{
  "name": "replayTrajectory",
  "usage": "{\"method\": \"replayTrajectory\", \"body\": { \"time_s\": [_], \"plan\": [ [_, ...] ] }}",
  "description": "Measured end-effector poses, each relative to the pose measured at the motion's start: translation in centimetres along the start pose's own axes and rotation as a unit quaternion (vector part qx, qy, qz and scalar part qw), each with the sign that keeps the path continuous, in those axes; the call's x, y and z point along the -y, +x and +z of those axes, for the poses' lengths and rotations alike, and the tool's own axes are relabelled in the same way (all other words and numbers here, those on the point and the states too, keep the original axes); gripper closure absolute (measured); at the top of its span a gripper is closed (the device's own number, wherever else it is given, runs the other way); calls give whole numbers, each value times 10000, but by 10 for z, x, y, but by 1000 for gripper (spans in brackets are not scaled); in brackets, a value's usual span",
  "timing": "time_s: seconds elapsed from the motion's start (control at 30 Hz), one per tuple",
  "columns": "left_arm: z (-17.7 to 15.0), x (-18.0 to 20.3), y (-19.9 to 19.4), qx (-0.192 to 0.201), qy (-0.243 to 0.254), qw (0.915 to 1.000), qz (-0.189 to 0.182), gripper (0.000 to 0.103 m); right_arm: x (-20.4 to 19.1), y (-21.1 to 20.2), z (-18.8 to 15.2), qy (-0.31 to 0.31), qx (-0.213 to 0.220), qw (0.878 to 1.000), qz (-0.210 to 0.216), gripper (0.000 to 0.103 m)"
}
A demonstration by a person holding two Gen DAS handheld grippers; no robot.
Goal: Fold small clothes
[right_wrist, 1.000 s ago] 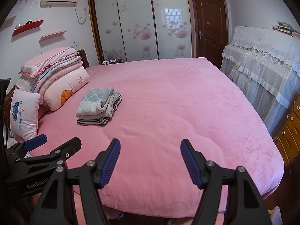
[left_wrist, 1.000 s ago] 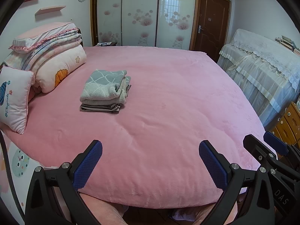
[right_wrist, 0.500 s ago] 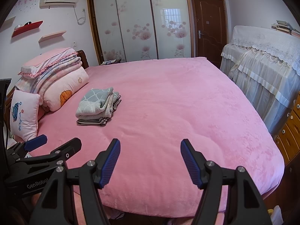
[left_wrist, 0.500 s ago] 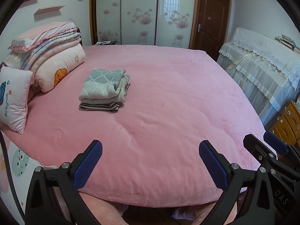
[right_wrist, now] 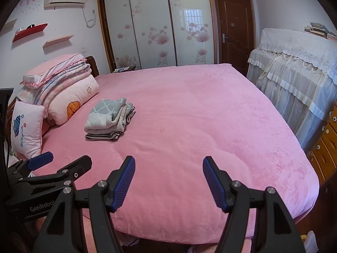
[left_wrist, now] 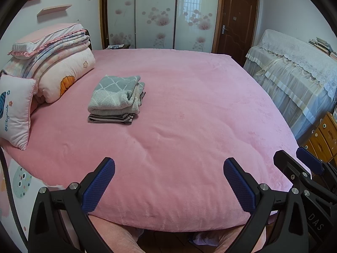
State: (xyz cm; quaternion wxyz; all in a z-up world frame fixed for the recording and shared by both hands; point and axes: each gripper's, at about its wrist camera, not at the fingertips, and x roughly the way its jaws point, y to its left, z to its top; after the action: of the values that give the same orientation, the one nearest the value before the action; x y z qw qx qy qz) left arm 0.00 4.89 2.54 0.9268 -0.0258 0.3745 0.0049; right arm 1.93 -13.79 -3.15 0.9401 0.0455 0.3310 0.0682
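A stack of folded small clothes [left_wrist: 117,99], grey with white checks on top and striped at the bottom, lies on the pink bed [left_wrist: 189,116] at the left middle. It also shows in the right wrist view [right_wrist: 108,120]. My left gripper [left_wrist: 168,172] is open and empty, held over the bed's near edge, well short of the stack. My right gripper [right_wrist: 168,172] is open and empty, also at the near edge. Each gripper shows at the side of the other's view: the right gripper [left_wrist: 305,168] and the left gripper [right_wrist: 52,164].
Folded quilts and pillows [left_wrist: 52,67] are piled at the bed's left end, with a small white cushion [left_wrist: 14,109] in front. A lace-covered cabinet [left_wrist: 294,73] stands on the right, wooden drawers [left_wrist: 322,135] beside it. Wardrobe doors [left_wrist: 158,14] are behind.
Nothing has visibly changed beyond a slight camera shift. Both grippers stay open at the near edge of the bed.
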Motion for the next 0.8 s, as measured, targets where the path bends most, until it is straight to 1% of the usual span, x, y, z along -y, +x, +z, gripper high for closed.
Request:
{"method": "replayTrajectory", "body": {
  "time_s": [0.8],
  "plan": [
    [3, -2, 5, -82, 1, 10000, -38, 1, 2, 0, 0, 21, -10, 10000, 2, 36]
  ]
}}
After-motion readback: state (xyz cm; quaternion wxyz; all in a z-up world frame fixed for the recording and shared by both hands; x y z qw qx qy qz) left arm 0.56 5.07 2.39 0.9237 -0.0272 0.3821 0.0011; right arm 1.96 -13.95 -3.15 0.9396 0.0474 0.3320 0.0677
